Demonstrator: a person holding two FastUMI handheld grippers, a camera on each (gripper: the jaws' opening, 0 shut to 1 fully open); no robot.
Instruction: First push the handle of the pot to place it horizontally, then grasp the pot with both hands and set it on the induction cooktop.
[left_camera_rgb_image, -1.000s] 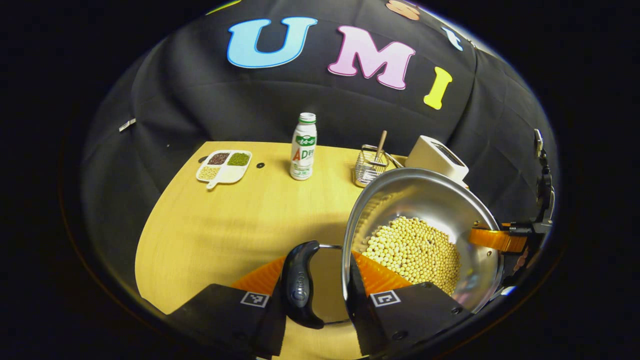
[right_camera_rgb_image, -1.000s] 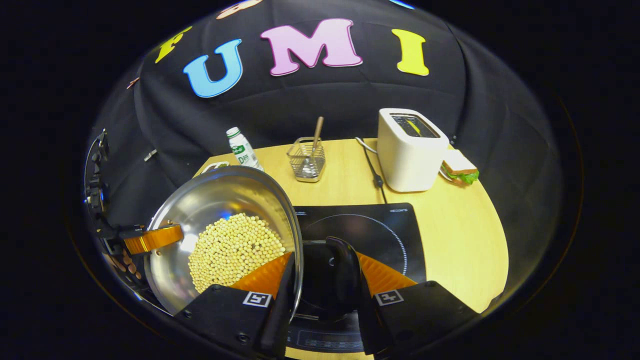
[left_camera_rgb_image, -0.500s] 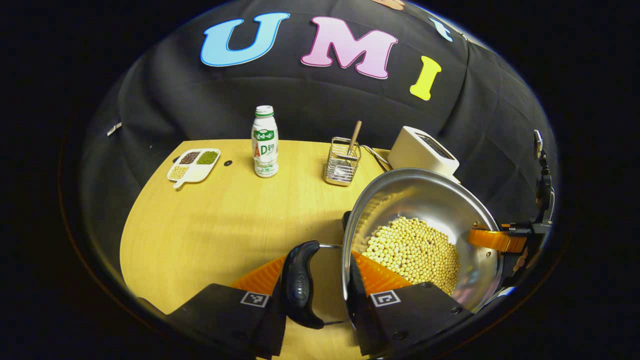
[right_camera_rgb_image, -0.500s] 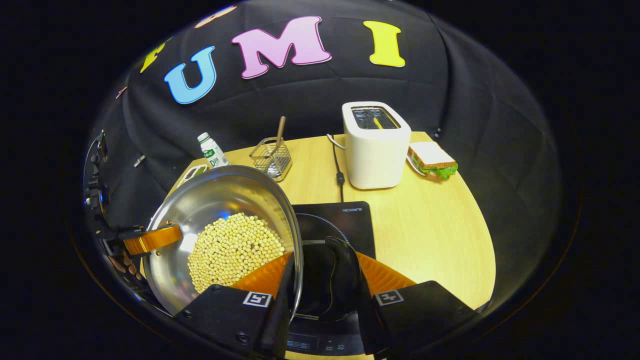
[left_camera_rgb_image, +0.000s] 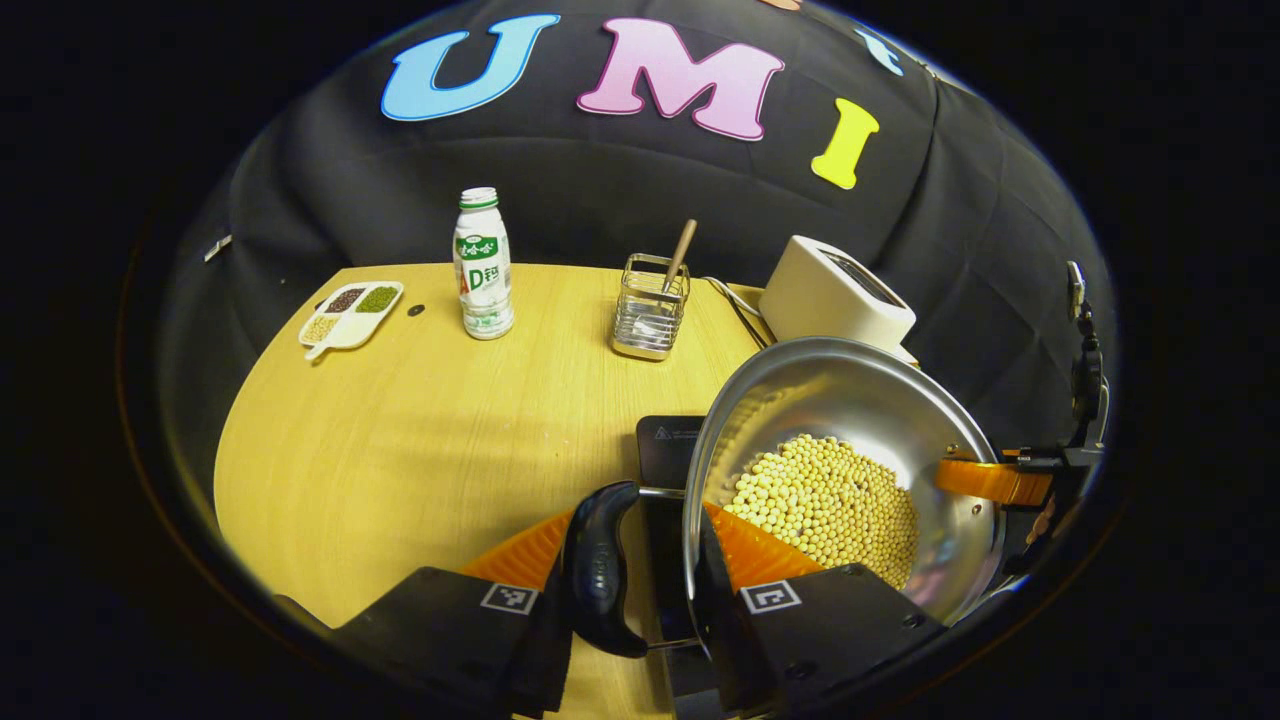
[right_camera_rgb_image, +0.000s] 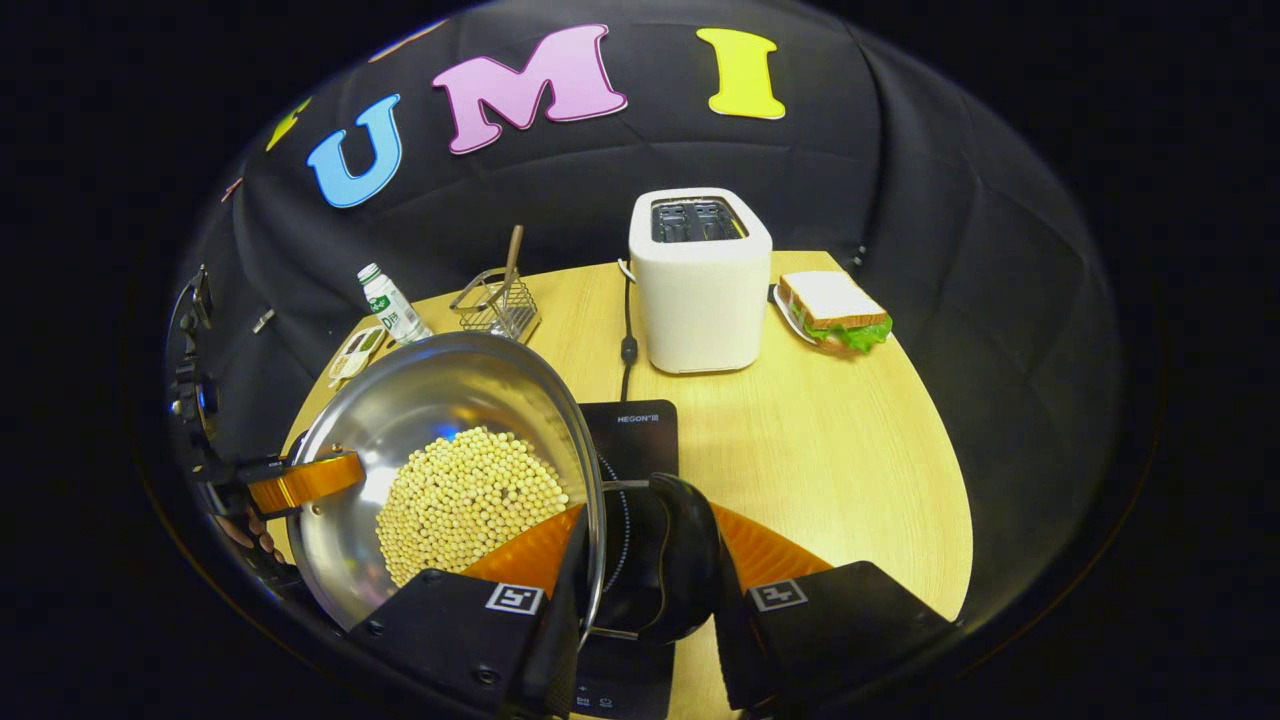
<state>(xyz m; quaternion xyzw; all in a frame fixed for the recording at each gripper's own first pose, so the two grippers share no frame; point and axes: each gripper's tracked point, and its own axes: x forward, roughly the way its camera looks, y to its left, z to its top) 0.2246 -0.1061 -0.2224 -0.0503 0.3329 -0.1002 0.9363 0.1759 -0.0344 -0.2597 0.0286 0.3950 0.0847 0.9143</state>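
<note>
Steel pot (left_camera_rgb_image: 850, 400) of yellow soybeans (left_camera_rgb_image: 825, 505) hangs above the black induction cooktop (right_camera_rgb_image: 640, 430), left tool (left_camera_rgb_image: 640, 590) and right tool (right_camera_rgb_image: 640, 585) each clamped on a black side handle.

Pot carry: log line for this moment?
phase: carry | pot: beans inside, off table | left claw: shut on handle | right claw: shut on handle | cooktop: below pot

light: bright overhead, warm on the table (left_camera_rgb_image: 400, 440)
glare: steel pot (right_camera_rgb_image: 430, 400) wall
edges: fisheye bending, dark falloff
focus: sharp
</note>
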